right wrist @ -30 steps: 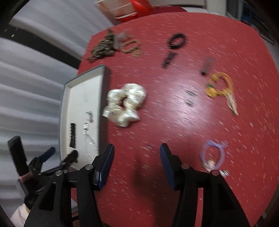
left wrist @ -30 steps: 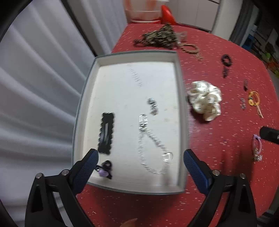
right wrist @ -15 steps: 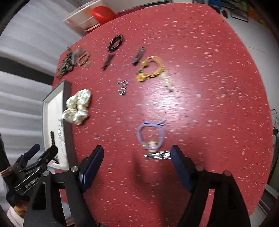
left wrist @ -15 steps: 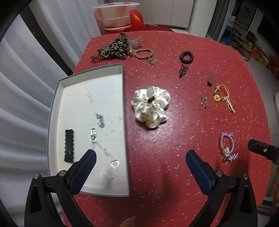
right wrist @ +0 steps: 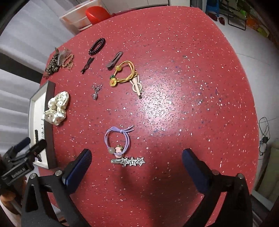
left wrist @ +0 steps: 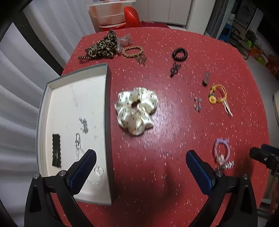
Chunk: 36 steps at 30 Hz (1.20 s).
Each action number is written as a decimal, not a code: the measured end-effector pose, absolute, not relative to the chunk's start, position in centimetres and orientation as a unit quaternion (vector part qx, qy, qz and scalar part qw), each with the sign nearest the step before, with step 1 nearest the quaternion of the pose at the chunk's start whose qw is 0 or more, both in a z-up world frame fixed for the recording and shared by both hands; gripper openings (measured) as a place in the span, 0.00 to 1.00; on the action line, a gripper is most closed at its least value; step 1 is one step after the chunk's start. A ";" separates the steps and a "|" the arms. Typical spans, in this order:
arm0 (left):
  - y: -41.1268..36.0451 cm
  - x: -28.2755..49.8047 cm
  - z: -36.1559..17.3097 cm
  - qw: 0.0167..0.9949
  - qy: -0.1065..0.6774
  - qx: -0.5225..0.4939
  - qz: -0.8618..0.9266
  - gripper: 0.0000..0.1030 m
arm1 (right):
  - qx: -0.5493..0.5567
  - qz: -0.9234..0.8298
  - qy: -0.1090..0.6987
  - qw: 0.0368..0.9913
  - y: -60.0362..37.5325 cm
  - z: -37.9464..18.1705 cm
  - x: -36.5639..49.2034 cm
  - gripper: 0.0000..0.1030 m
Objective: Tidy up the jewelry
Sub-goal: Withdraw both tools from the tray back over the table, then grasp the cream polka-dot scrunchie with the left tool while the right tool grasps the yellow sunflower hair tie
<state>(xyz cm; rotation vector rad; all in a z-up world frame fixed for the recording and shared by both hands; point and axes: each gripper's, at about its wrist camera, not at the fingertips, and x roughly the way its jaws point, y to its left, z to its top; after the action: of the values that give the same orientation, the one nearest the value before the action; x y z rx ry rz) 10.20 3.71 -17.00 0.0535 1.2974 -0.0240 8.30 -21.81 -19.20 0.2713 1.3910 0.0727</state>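
A grey tray [left wrist: 109, 104] at the table's left holds a black clip [left wrist: 56, 150], a silver chain with a heart [left wrist: 98, 170] and a small silver piece [left wrist: 84, 124]. A cream dotted scrunchie [left wrist: 136, 110] lies right of the tray; it also shows in the right wrist view [right wrist: 56, 108]. My left gripper [left wrist: 140, 161] is open and empty above the table's near side. My right gripper [right wrist: 136, 162] is open and empty, with a silver star clip [right wrist: 129, 161] and a purple hair tie [right wrist: 117, 140] between and just ahead of its jaws.
On the red table lie a yellow flower tie [right wrist: 123, 74], a beige clip [right wrist: 136, 86], a brown clip [right wrist: 114, 59], a black coil tie [right wrist: 97, 44], a small black clip [right wrist: 87, 65], a silver charm [right wrist: 95, 91], and a leopard scrunchie [left wrist: 102, 46]. Plastic tubs [left wrist: 111, 12] stand beyond.
My left gripper has swung right, off the tray, toward the table's middle. My right gripper has moved right and now sits over the purple tie and star clip.
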 end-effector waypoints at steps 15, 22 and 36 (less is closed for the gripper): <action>2.8 16.6 -20.3 0.790 0.612 0.020 0.030 1.00 | 0.073 0.046 0.618 0.782 -22.1 -19.4 15.6 1.00; 2.3 18.4 -22.5 0.782 0.622 0.023 0.041 1.00 | 0.036 0.067 0.614 0.785 -20.4 -20.4 18.9 1.00; 3.0 19.9 -25.5 0.770 0.636 -0.001 0.053 1.00 | -0.027 0.079 0.621 0.779 -16.9 -24.0 22.8 1.00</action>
<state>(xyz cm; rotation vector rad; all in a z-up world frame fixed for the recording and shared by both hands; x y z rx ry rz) 19.91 2.97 -25.50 -0.0022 1.3800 0.1156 22.81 -16.94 -23.96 -0.0587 1.3428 0.1707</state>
